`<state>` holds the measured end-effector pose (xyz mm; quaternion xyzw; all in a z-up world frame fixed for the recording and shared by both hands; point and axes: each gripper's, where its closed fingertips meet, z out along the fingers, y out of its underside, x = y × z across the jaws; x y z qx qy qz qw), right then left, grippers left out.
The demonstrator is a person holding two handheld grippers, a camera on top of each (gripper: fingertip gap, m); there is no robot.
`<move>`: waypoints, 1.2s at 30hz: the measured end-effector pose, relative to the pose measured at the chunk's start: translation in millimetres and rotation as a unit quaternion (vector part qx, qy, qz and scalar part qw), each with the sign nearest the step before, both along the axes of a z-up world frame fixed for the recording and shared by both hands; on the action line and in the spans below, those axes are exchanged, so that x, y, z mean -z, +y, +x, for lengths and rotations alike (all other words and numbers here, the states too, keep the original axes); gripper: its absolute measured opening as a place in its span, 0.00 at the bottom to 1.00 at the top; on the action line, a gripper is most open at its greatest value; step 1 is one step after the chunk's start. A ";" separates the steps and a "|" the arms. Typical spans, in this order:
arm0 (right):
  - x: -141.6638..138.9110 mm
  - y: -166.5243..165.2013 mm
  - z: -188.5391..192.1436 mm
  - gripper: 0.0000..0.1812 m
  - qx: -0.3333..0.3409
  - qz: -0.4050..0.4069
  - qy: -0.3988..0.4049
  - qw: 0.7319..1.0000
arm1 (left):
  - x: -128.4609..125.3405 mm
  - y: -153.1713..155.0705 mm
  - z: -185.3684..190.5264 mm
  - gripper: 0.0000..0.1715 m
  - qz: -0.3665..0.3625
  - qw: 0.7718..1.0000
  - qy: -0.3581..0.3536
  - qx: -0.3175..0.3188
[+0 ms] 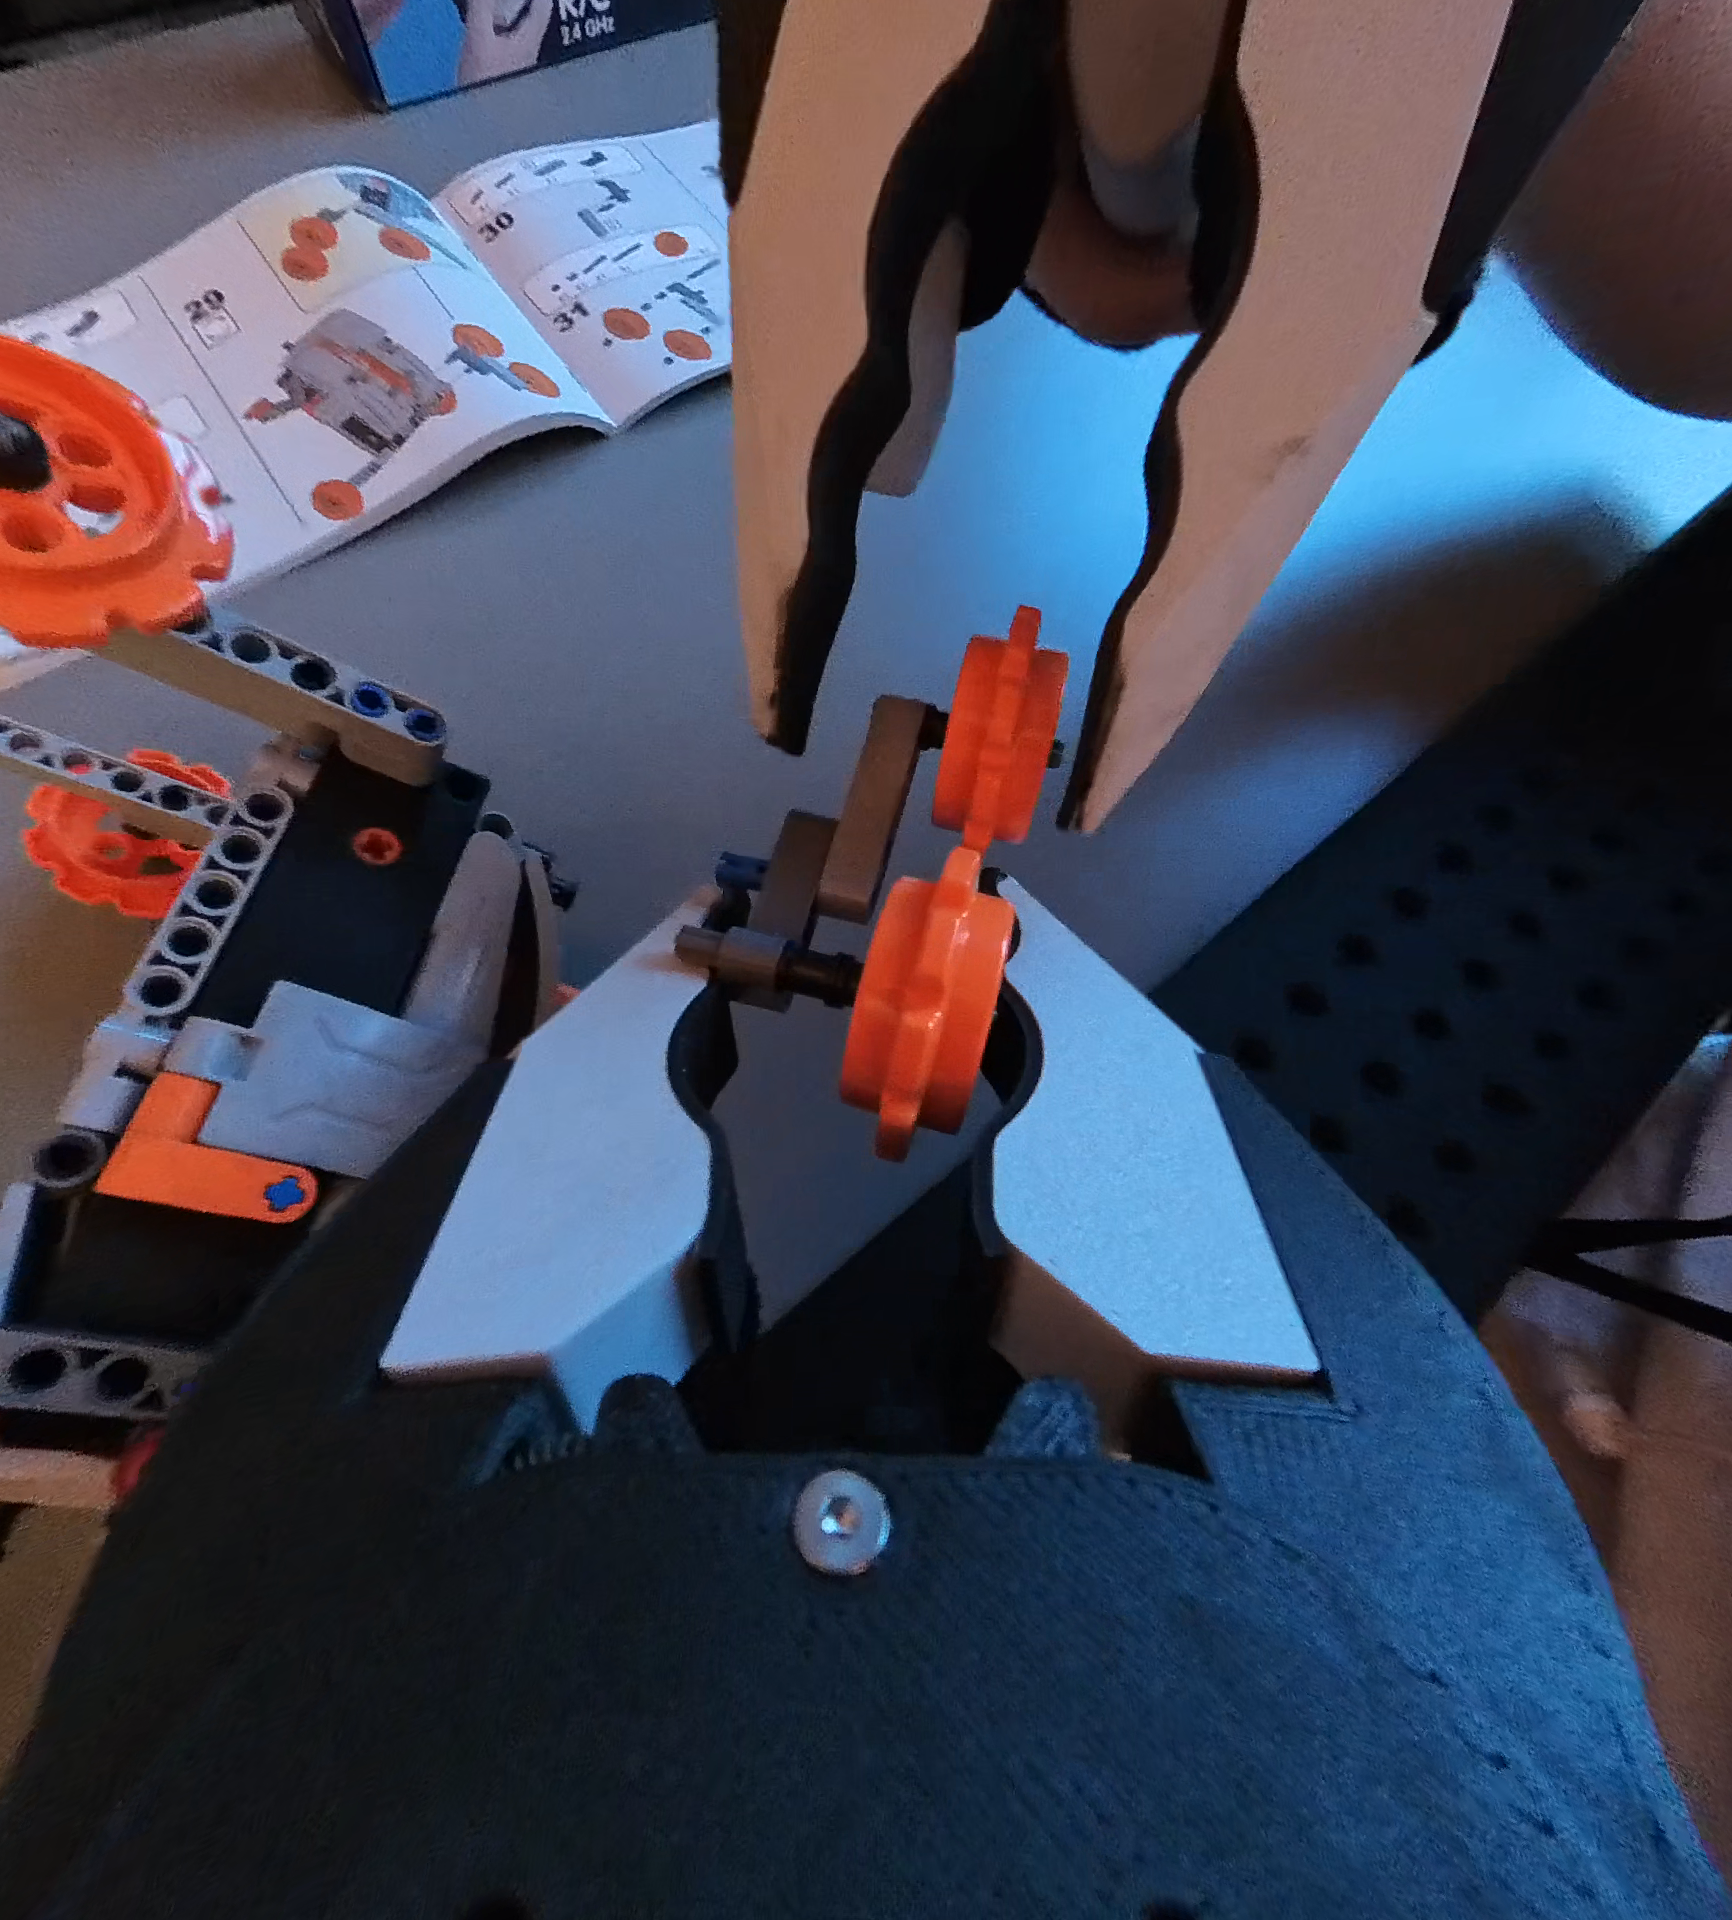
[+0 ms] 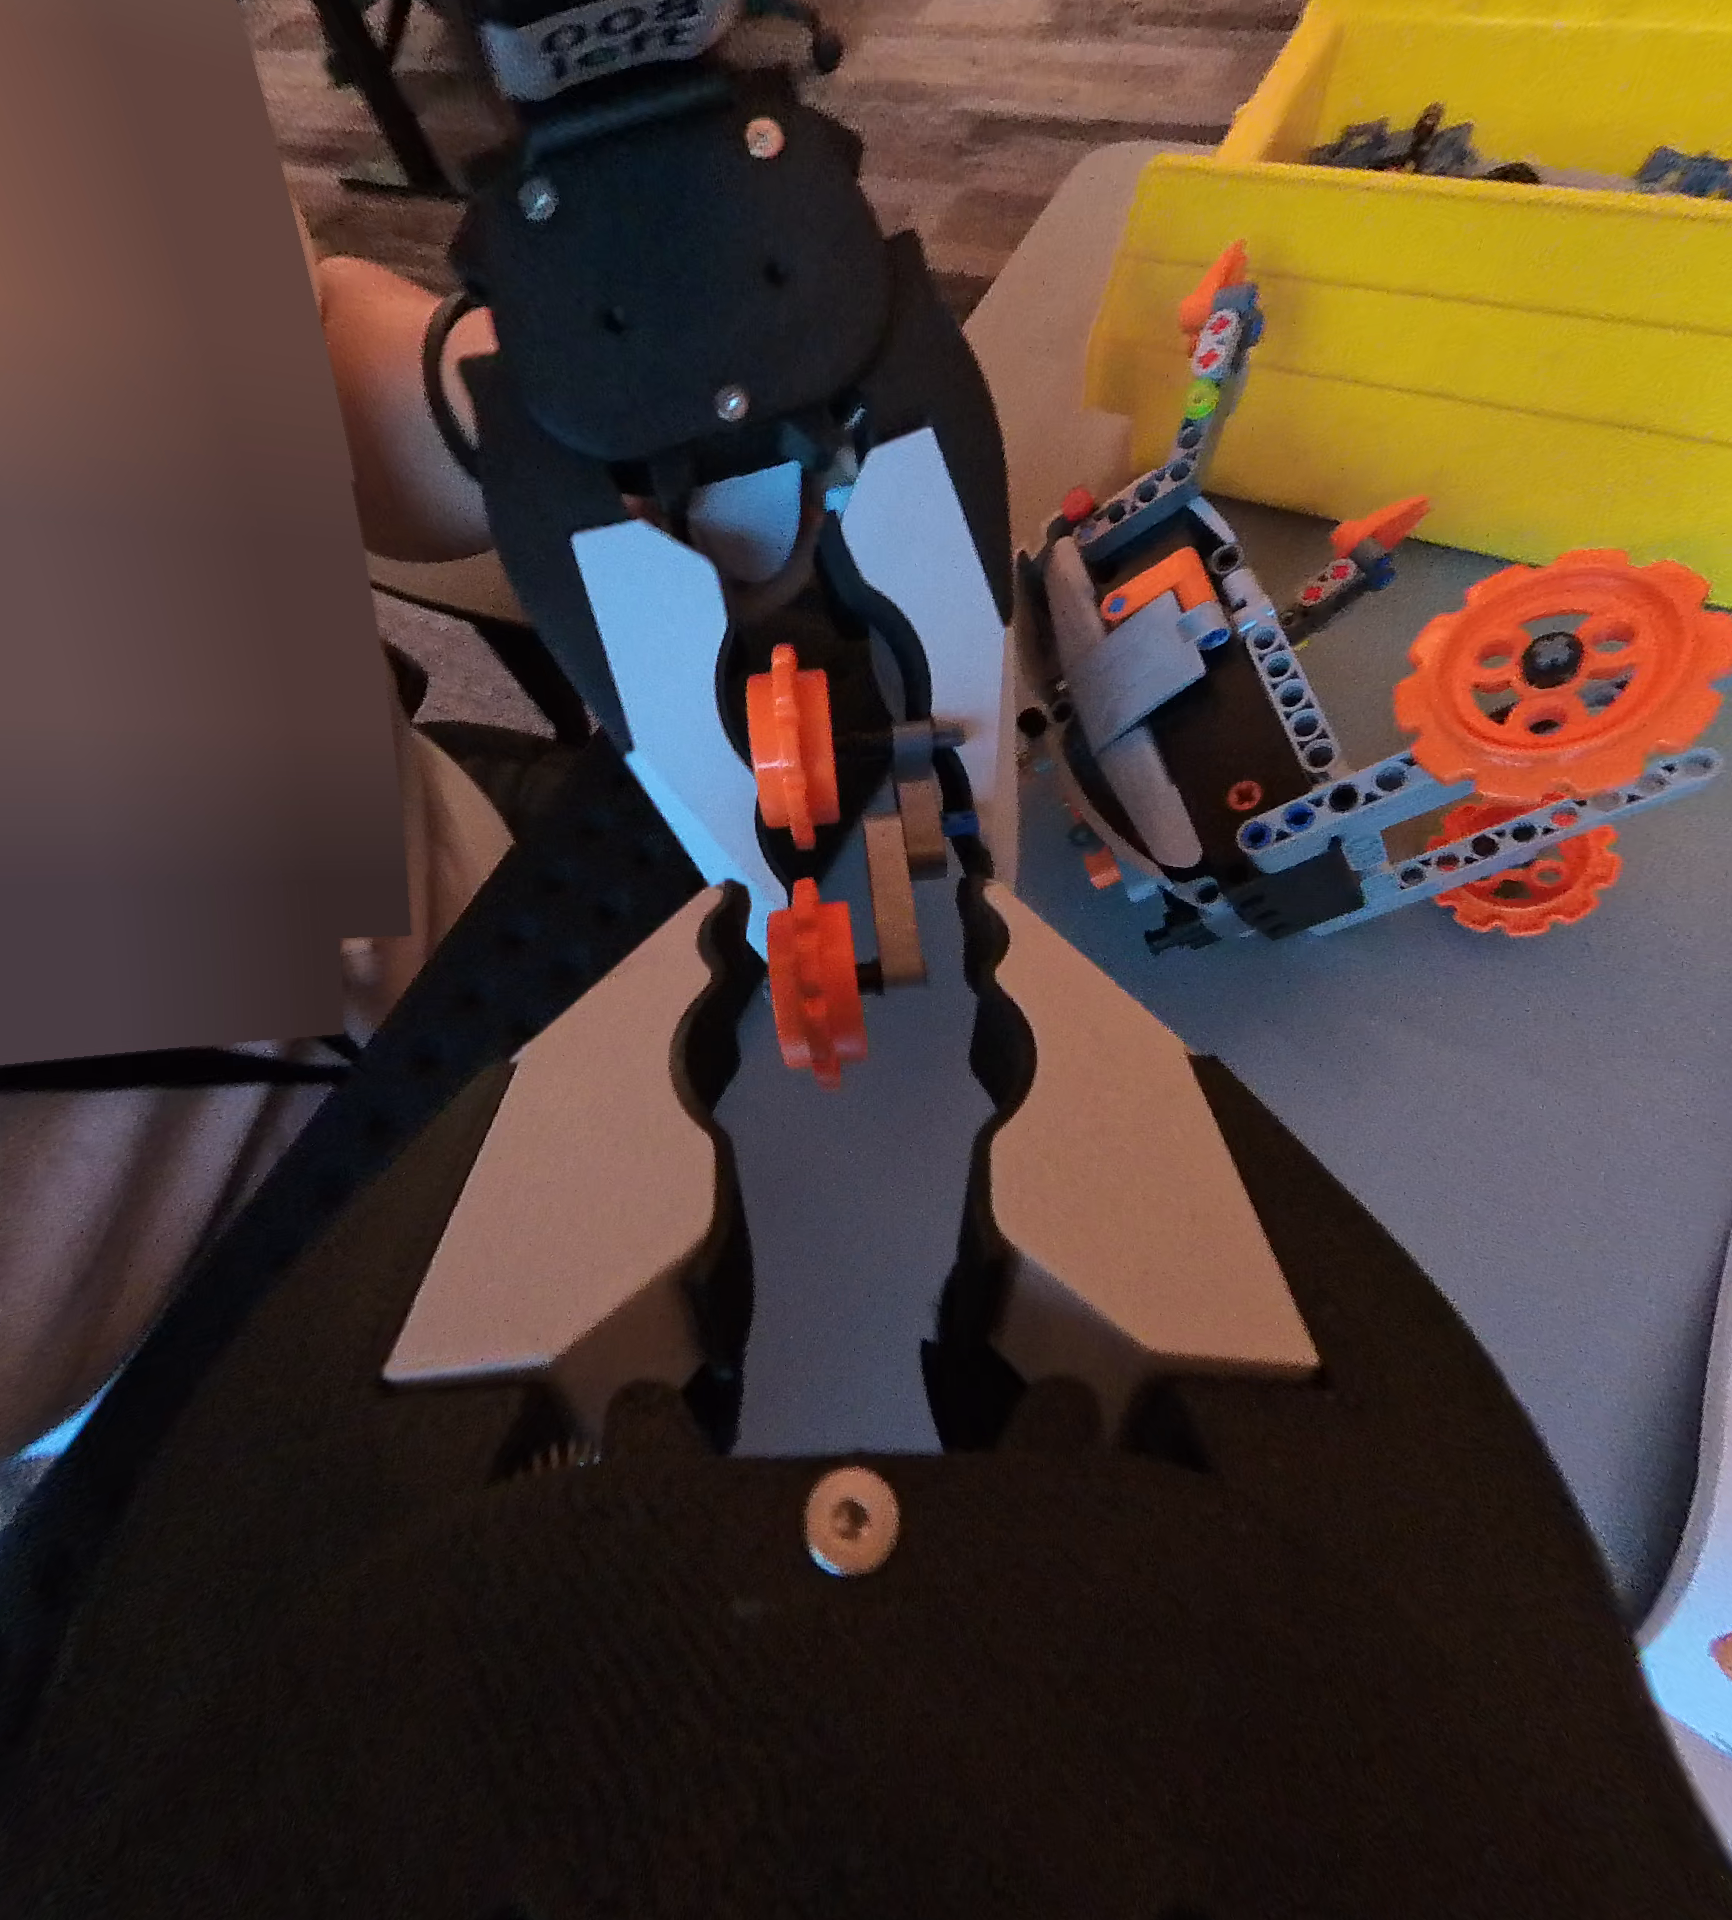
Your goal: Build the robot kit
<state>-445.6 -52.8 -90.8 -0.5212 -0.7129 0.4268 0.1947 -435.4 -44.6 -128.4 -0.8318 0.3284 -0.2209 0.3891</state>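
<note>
A small assembly of two orange toothed wheels joined by tan beams (image 1: 867, 800) and a dark axle hangs above the grey table. My left gripper (image 1: 851, 904) is shut on it: the lower orange wheel (image 1: 929, 1023) and the axle end sit between its fingers. My right gripper (image 1: 935, 774) comes in from the top, open, with its fingers on either side of the upper orange wheel (image 1: 1002, 727). In the right wrist view my right gripper (image 2: 857, 899) is open around the near wheel (image 2: 815, 977). The left gripper (image 2: 857, 862) holds the far wheel (image 2: 789, 743).
A larger grey and black model (image 1: 218, 987) with big orange sprocket wheels (image 2: 1568, 675) stands on the table. An open instruction booklet (image 1: 374, 343) lies behind it. A yellow bin (image 2: 1464, 343) holds small parts. A black perforated board (image 1: 1464, 987) runs along the table edge.
</note>
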 end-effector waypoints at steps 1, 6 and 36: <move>-1.0 0.5 2.7 0.23 -0.014 0.000 0.008 1.000 | 0.1 -0.9 0.4 0.26 -0.010 1.000 -0.009 0.000; 0.6 6.0 5.4 0.29 -0.023 -0.045 0.041 0.998 | -2.6 -5.3 -1.4 0.26 -0.047 0.998 -0.050 -0.004; 8.5 35.9 -2.4 0.18 -0.008 -0.318 0.135 0.938 | 4.0 15.5 -17.7 0.24 -0.082 0.992 -0.041 -0.082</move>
